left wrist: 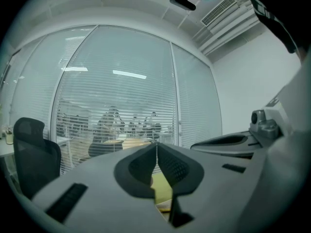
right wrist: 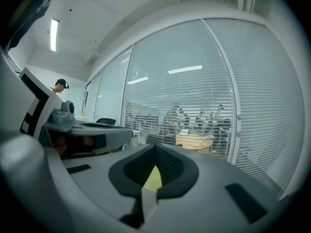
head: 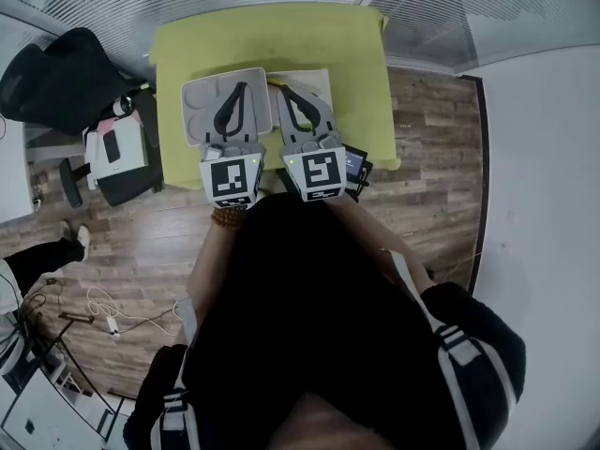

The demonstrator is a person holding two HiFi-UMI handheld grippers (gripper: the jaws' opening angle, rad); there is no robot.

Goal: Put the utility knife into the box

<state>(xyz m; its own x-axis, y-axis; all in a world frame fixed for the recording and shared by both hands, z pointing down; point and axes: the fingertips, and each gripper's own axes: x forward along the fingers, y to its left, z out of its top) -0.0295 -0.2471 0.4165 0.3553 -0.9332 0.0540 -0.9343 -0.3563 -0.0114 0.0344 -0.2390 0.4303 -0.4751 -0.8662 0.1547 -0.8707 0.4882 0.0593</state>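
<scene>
Both grippers hang side by side above the yellow-green table (head: 281,40), pointing away from me. My left gripper (head: 243,88) is shut over a pale grey open box (head: 199,101) with moulded recesses. Its pads (left wrist: 146,166) meet with nothing between them. My right gripper (head: 285,92) is shut too, over a white sheet (head: 317,81) beside the box; nothing is held between its pads (right wrist: 170,166). A dark flat object with a bluish face (head: 356,167) lies at the table's near right edge; I cannot tell what it is. No utility knife shows clearly in any view.
A black office chair (head: 56,78) and a low white stand with small items (head: 117,148) sit left of the table. Glass walls with blinds (left wrist: 116,91) run behind it. Cables (head: 103,317) lie on the wood floor, and a person's legs (head: 42,256) show at far left.
</scene>
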